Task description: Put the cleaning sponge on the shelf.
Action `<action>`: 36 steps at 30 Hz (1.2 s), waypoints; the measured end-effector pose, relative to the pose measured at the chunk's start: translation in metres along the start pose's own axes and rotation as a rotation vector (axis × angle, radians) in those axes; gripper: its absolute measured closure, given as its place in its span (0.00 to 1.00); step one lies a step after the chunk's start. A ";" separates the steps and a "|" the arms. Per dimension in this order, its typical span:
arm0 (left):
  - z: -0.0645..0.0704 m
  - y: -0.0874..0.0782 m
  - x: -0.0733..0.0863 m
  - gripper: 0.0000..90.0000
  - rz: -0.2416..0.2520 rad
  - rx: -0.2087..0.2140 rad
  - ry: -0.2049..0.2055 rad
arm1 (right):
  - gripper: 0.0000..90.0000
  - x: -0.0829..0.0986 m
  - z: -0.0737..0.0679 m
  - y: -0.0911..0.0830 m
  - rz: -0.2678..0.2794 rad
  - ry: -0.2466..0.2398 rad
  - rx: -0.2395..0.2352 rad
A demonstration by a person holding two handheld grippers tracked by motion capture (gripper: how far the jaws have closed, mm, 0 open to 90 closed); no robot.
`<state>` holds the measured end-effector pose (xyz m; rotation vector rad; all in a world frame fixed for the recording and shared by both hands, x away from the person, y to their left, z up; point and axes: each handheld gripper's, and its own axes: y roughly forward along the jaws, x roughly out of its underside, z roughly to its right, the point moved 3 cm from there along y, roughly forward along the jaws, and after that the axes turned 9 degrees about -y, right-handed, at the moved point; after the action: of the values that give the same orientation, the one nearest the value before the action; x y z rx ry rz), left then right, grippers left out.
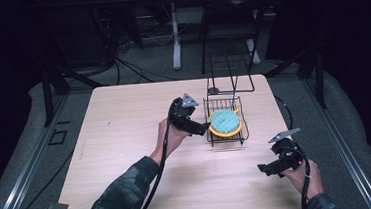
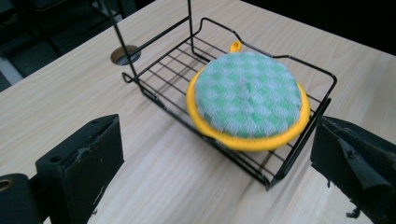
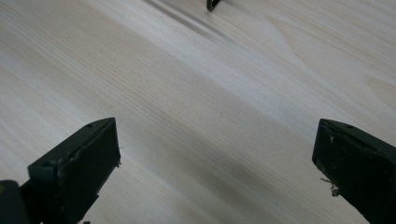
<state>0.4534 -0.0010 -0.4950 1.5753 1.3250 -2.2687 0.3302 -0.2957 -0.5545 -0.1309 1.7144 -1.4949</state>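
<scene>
A round pot holder [image 1: 225, 122], green-and-white checked with a yellow rim, lies inside a black wire basket [image 1: 211, 134] on the wooden counter [image 1: 126, 139]. It rests tilted, leaning against the basket's side wall, with a small yellow loop pointing toward the basket's far side. In the left gripper view the pot holder [image 2: 250, 95] covers much of the basket [image 2: 159, 70] floor.

The left tool [image 1: 201, 130] hovers just beside the basket's left edge, pointing at it, jaws spread wide with nothing between them; in its own view the left tool [image 2: 219, 172] frames the basket's near corner above bare wood.

The right tool [image 1: 262, 169] sits well apart from the basket, toward the person's side and to its right, low over the counter. The right tool [image 3: 215, 163] also has its jaws wide apart and empty, looking along bare wood grain.

A thin black wire stand [image 1: 231, 76] rises just behind the basket.
</scene>
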 end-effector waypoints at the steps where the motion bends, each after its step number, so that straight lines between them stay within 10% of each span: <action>1: -0.001 -0.003 0.001 0.02 -0.006 0.000 0.001 | 0.00 0.000 0.000 0.000 0.000 0.000 0.000; 20: -0.028 -0.079 0.037 0.00 -0.077 -0.085 0.014 | 0.00 0.000 -0.001 0.000 -0.002 0.004 -0.006; 36: -0.053 -0.131 0.106 0.00 -0.133 -0.160 -0.086 | 0.00 0.000 -0.001 0.002 -0.005 -0.002 -0.001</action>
<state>0.3760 0.1579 -0.5060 1.3618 1.5874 -2.2100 0.3301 -0.2942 -0.5568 -0.1373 1.7151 -1.4969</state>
